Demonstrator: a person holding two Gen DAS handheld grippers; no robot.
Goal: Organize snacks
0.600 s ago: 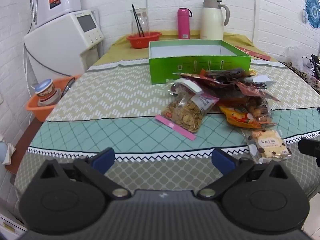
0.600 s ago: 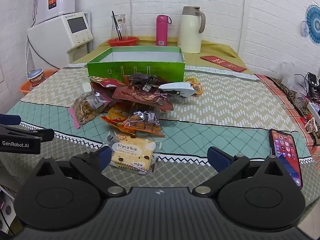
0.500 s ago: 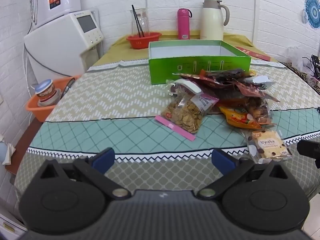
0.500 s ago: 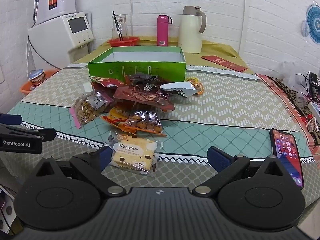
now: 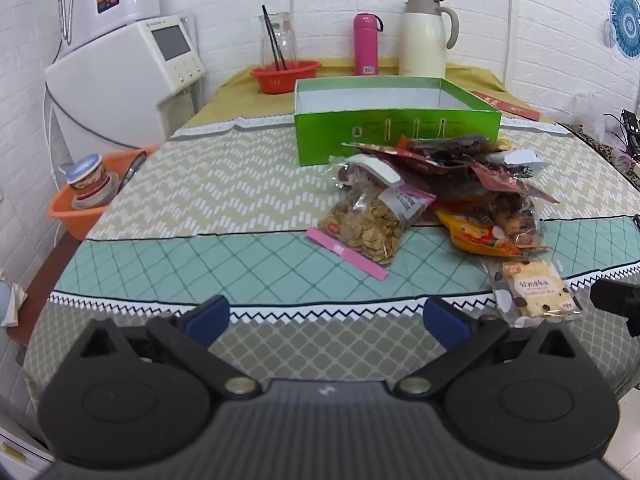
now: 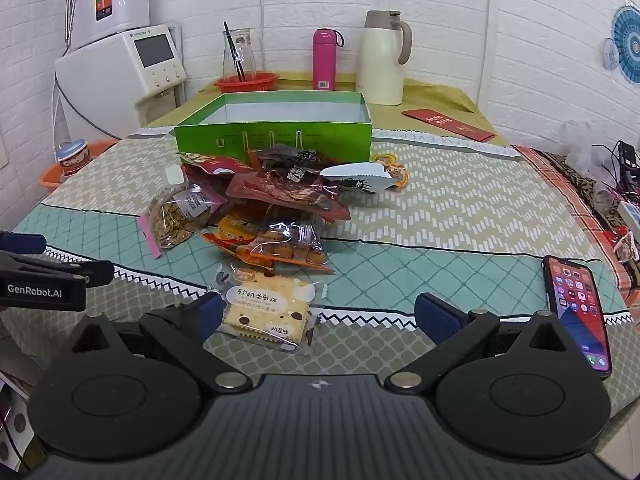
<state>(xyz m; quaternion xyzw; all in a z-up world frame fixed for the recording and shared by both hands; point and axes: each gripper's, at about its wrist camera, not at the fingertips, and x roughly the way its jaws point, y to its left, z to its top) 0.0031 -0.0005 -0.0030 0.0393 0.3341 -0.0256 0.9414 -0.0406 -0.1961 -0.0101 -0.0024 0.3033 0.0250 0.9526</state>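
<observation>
A pile of snack packets (image 5: pixel 460 184) lies on the table in front of an open green box (image 5: pixel 396 128), which looks empty. A clear bag of round crackers (image 5: pixel 372 224) sits at the pile's left. A cream cracker packet (image 6: pixel 264 312) lies nearest the front edge, also in the left wrist view (image 5: pixel 536 292). My left gripper (image 5: pixel 326 316) is open and empty over the front edge. My right gripper (image 6: pixel 320 314) is open, its left finger beside the cream cracker packet. The pile (image 6: pixel 280 196) and box (image 6: pixel 276 132) show in the right wrist view too.
A phone (image 6: pixel 578 312) lies at the front right. A thermos jug (image 6: pixel 382 60), pink bottle (image 6: pixel 325 60) and red basket (image 6: pixel 246 82) with a glass carafe stand behind the box. An orange tub (image 5: pixel 86 212) sits off the left edge. Cables lie at the right.
Both grippers have edged slightly forward toward the snacks. Nothing on the table has moved.
</observation>
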